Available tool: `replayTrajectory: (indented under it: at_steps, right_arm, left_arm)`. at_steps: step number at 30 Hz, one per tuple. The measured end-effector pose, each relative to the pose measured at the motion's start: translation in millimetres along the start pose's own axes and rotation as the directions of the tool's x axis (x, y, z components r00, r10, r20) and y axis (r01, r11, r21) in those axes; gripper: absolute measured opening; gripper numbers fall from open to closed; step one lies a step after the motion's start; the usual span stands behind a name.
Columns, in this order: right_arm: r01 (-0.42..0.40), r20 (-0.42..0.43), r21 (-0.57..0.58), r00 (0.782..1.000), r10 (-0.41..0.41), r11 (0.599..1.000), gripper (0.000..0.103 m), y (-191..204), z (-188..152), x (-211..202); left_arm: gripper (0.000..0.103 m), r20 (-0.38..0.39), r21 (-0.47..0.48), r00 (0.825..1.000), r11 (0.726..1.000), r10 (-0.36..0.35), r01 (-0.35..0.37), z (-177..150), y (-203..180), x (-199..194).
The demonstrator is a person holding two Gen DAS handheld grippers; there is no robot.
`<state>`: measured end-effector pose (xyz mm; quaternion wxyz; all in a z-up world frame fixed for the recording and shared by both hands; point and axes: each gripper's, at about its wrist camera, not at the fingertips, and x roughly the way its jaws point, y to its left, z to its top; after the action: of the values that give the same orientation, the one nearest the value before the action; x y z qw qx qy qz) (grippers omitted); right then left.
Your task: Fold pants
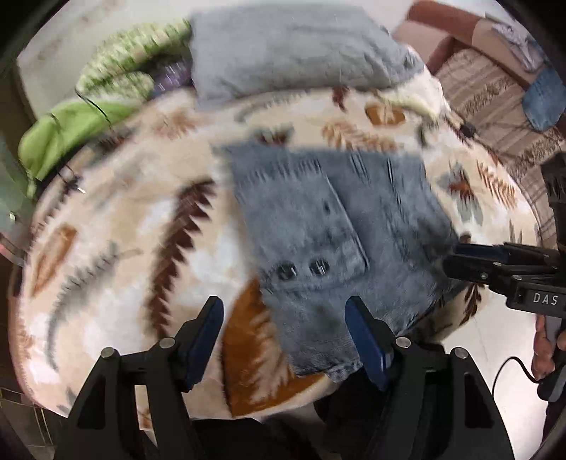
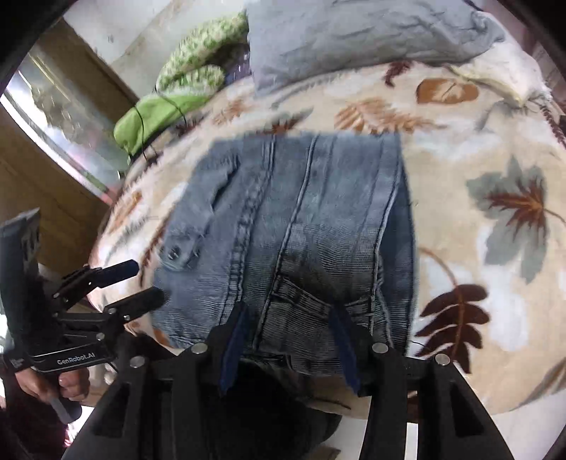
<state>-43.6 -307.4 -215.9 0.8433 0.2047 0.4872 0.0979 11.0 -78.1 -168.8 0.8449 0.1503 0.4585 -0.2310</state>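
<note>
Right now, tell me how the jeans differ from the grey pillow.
The jeans are blue denim with seams and buttons; the pillow is plain grey, creased cloth. The jeans lie flat, folded into a neat block; the pillow is puffed up. The jeans sit near the blanket's front edge by both grippers; the pillow lies at the far end. Both rest on the blanket.

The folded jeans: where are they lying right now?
The folded jeans lie mid-frame in both wrist views, on the leaf-patterned blanket, at its near edge, with a grey pillow beyond them.
</note>
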Motion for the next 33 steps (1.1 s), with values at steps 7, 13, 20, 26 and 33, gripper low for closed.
replayTrajectory:
  at_steps: [7,13,20,26,33]
  right_arm:
    - [-0.016,0.149,-0.033,0.989,0.021,0.999,0.052,14,10,-51]
    - [-0.026,0.242,-0.061,0.97,0.04,0.998,0.06,29,14,-81]
    - [-0.024,0.242,-0.044,0.97,0.034,0.999,0.061,24,13,-83]
    - [-0.023,0.237,-0.01,0.971,0.025,1.0,0.063,9,13,-78]
    - [-0.028,0.229,0.019,0.973,0.023,0.999,0.065,-4,13,-72]
  left_arm:
    - [0.078,0.176,-0.03,0.975,0.99,0.139,-0.136,20,11,-54]
    - [0.084,0.252,-0.045,0.944,0.977,0.211,-0.206,28,16,-80]
    - [0.088,0.268,-0.048,0.928,0.966,0.258,-0.255,31,16,-86]
    - [0.089,0.25,-0.044,0.934,0.966,0.257,-0.254,33,14,-79]
    - [0.089,0.199,-0.039,0.95,0.971,0.24,-0.237,32,17,-61]
